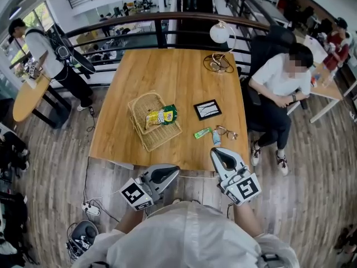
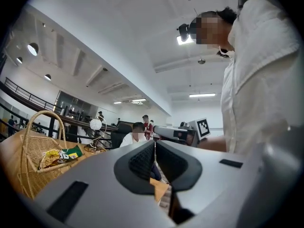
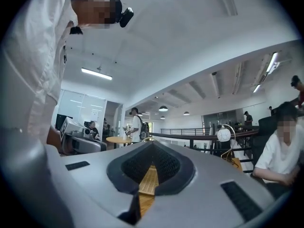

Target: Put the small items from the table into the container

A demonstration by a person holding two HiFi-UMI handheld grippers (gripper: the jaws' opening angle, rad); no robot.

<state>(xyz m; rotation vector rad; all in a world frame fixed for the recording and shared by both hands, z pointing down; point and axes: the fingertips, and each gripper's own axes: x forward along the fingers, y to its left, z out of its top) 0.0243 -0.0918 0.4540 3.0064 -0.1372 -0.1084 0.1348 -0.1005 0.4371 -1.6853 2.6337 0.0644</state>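
Right gripper near crosswise green packet

The wooden desk carries a wicker basket, black frame, green packet, glasses and a lamp.

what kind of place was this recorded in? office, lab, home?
Probably an open-plan office, up on a mezzanine: a railing overlooks a lower floor with desks, and a person sits in an office chair beside the wooden table.
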